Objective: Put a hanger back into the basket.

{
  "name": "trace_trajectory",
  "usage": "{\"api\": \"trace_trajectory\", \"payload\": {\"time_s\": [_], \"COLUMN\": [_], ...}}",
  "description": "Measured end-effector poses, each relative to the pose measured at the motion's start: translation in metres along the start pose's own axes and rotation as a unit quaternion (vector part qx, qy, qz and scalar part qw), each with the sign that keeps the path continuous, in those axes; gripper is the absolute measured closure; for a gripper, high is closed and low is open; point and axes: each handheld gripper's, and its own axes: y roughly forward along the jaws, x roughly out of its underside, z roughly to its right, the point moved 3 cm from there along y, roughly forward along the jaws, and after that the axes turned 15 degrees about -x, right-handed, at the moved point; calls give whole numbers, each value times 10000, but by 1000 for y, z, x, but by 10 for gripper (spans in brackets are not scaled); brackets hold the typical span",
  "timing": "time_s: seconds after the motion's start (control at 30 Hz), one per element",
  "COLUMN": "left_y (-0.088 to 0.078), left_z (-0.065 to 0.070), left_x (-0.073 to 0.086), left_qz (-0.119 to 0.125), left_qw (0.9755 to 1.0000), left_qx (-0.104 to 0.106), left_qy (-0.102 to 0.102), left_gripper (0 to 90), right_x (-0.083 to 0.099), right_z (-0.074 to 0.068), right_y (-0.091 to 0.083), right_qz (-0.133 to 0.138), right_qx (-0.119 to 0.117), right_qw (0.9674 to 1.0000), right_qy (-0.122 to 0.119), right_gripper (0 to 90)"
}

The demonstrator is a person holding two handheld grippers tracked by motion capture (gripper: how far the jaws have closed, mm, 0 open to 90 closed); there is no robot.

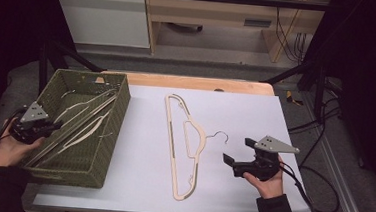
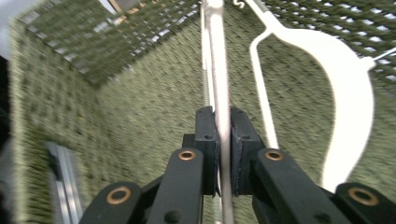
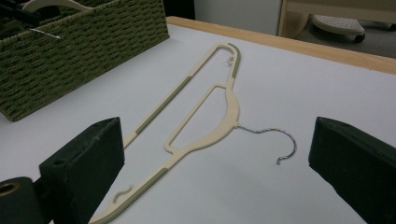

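Hanger bar (image 2: 219, 70) pinched btwn left fingers (image 2: 223, 140) inside basket (image 2: 140, 112), prob. touching; right fingers (image 3: 215, 163) wide open.

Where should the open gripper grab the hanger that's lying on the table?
Probably the wide middle, just below the metal hook. The hanger lies flat on the table, so the right gripper, jaws wide open, should come straight down from above. That spot balances both long arms; the thin wire hook would likely slip or twist.
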Motion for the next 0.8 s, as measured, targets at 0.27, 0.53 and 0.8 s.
{"api": "trace_trajectory", "payload": {"time_s": [0.27, 0.53, 0.8], "left_y": [0, 1, 0], "left_z": [18, 29, 33], "left_x": [0, -1, 1], "left_qz": [-169, -255, -306], "left_qw": [9987, 9973, 9958], "left_qx": [439, 623, 762], "left_qy": [182, 304, 394], "left_gripper": [766, 691, 592], "right_x": [0, 0, 0], "right_z": [-1, -1, -1], "right_y": [0, 0, 0], "right_qz": [-3, -8, -6], "right_qx": [-14, -13, -16], "right_qw": [10000, 10000, 10000], "right_qy": [13, 7, 0], "right_gripper": [42, 42, 42]}}
